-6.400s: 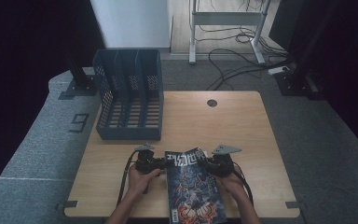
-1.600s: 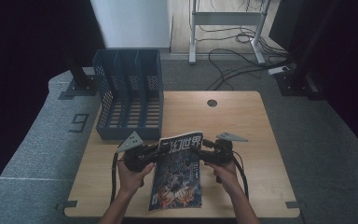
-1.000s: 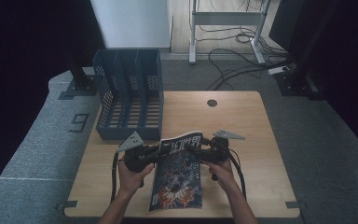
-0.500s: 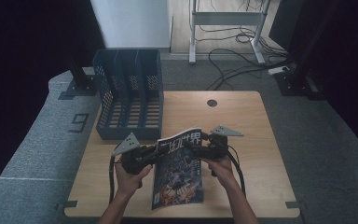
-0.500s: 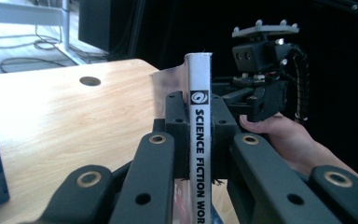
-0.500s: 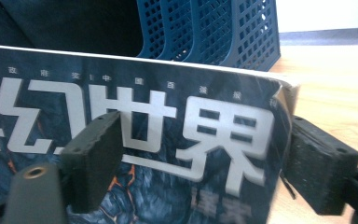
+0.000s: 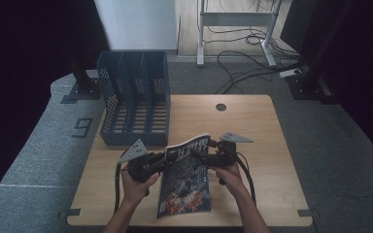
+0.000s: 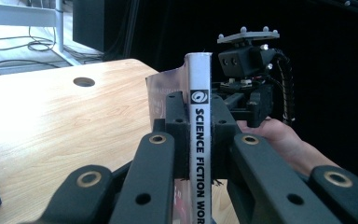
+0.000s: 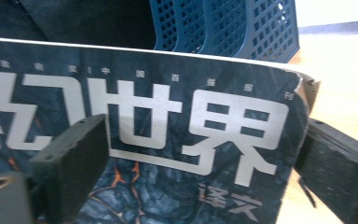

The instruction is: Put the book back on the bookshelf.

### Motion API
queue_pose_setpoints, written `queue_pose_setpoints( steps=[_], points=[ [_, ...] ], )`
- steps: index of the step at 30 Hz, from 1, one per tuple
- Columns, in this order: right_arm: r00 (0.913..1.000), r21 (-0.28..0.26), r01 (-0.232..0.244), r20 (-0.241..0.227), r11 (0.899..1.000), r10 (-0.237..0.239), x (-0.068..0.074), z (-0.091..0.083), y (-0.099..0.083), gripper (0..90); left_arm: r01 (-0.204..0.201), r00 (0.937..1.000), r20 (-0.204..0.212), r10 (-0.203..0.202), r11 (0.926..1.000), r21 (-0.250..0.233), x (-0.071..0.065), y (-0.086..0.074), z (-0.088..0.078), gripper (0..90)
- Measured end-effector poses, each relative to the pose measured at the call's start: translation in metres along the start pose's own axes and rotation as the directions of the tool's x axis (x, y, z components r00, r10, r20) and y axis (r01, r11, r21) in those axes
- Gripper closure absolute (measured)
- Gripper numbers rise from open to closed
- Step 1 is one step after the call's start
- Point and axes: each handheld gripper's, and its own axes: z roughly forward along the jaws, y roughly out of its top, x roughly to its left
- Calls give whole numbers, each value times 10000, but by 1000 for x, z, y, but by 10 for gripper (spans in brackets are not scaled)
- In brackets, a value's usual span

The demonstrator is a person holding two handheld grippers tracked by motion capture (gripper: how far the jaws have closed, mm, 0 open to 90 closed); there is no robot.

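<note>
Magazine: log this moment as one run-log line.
left gripper: shut on magazine spine | right gripper: gripper just opened, straddles cover edge, not pressing | magazine: tilted up off table | file rack: behind

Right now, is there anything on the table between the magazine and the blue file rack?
Nothing visible. The magazine, clamped at its spine by the left hand-held gripper, is just in front of the blue file rack, with bare table between them.

Pretty dim room: grey carpet floor [image 7: 330, 145], wooden table [image 7: 252, 126], cables [image 7: 243, 58] trailing under a metal desk frame [image 7: 233, 19], black curtains [image 7: 29, 43] around.
</note>
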Motion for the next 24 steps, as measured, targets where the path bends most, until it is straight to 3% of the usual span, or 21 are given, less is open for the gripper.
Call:
queue_pose_setpoints(
  steps=[4, 8, 13, 17, 24],
  points=[
    [9996, 324, 265, 30, 9991, -266, -2, 3, -4, 0, 13, 9999, 118, -13, 10000, -23, 0, 0, 0, 823],
    [9998, 374, 47, -195, 9993, -40, -4, 6, -6, 0, 91, 9998, 168, -91, 10000, -9, 1, -1, 1, 823],
    [9991, 271, 245, -339, 9993, -236, -4, 5, -6, 0, 97, 9997, 219, -96, 9999, -31, 1, -1, 1, 823],
    [9980, 291, 111, -630, 9995, -92, -5, 6, -7, 0, 105, 9996, 267, -104, 9999, -8, 2, -1, 1, 823],
    [9990, 409, 380, -269, 9984, -369, 0, 5, -5, 0, 73, 9997, 247, -75, 9999, 94, 3, -1, 1, 820]
  ],
)
